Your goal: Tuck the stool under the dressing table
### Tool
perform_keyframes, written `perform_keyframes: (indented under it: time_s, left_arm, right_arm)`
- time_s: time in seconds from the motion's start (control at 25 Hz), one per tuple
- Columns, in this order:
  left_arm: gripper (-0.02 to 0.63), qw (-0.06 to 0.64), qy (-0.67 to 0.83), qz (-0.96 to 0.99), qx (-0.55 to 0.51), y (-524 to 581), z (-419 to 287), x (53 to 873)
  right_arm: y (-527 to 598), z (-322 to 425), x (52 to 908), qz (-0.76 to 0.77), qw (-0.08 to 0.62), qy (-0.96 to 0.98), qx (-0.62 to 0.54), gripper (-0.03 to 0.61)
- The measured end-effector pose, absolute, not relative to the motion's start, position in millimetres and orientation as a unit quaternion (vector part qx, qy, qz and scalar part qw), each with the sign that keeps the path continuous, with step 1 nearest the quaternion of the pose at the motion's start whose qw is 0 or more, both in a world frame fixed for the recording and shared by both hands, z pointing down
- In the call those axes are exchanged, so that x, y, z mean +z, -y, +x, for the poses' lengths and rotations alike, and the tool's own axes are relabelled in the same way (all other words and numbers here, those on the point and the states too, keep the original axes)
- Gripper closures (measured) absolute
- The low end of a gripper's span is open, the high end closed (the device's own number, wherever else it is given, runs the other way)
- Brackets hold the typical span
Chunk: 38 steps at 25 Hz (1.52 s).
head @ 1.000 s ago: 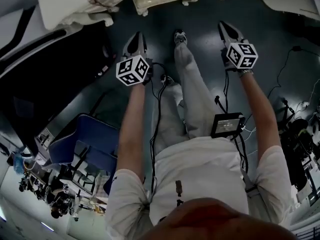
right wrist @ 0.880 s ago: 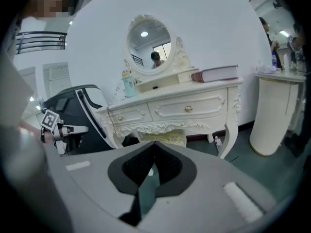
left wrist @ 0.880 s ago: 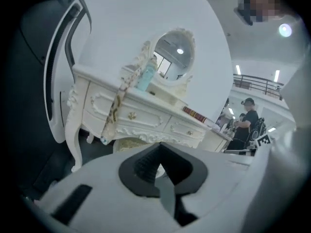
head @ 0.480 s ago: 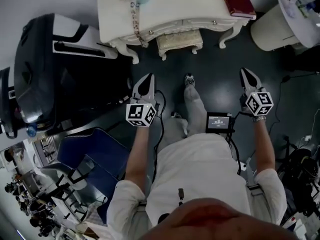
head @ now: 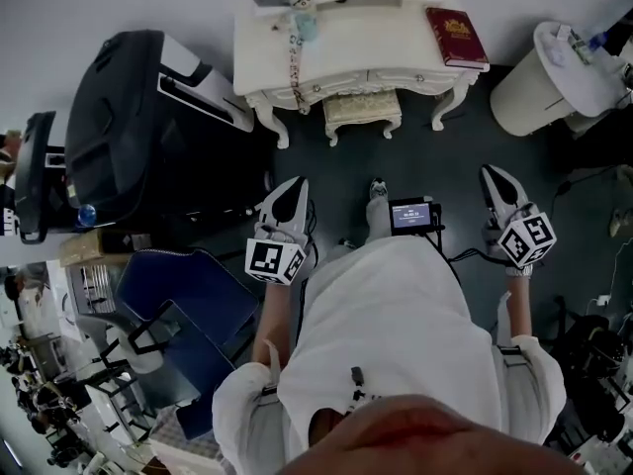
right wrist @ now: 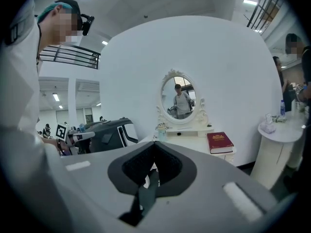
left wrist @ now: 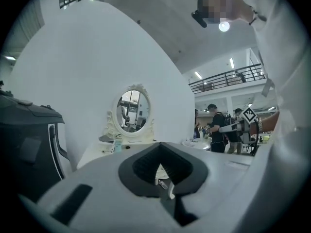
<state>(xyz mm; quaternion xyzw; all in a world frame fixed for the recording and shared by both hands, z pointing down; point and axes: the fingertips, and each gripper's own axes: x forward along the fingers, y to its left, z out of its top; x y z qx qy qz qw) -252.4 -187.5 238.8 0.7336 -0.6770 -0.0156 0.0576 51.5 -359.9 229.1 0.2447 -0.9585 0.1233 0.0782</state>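
Observation:
The cream dressing table (head: 396,59) stands against the white wall at the top of the head view. The cushioned stool (head: 362,110) sits between its front legs, its front edge just showing past the tabletop. My left gripper (head: 294,186) and right gripper (head: 494,174) are held out level on either side of my body, well short of the stool and touching nothing. Both are shut and empty. Past the left gripper's (left wrist: 160,152) closed jaws I see the oval mirror (left wrist: 133,111). The right gripper's (right wrist: 154,148) closed jaws point at the table and mirror (right wrist: 181,100).
A red book (head: 456,36) lies on the table's right end and a bead string (head: 293,62) hangs over its front. A white round stand (head: 539,79) is at the right, a big black machine (head: 138,127) at the left, a blue chair (head: 188,300) near my left side.
Both grippers have risen from near the floor to a level hold, still shut. The view has pulled back, so the whole dressing table and the stool under it now show.

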Motion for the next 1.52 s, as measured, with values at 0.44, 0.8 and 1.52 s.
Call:
perform_keyframes:
  time_s: [0.44, 0.8, 1.52]
  left_arm:
    - [0.606, 0.115, 0.673, 0.726, -0.077, 254.0, -209.9, 206.3]
    - [0.606, 0.051, 0.658, 0.751, -0.028, 336.7, -160.6, 173.8]
    - [0.606, 0.078, 0.677, 0.730, -0.049, 344.0, -186.8, 205.2]
  right_arm:
    - [376.8, -7.1, 189.5, 0.214, -0.021, 0.951, 0.222, 0.572]
    - [426.5, -29.2, 178.0, 0.162, -0.019, 0.970, 0.178, 0.572]
    - [464.6, -29.7, 199.4, 0.235, -0.027, 0.952, 0.192, 0.572]
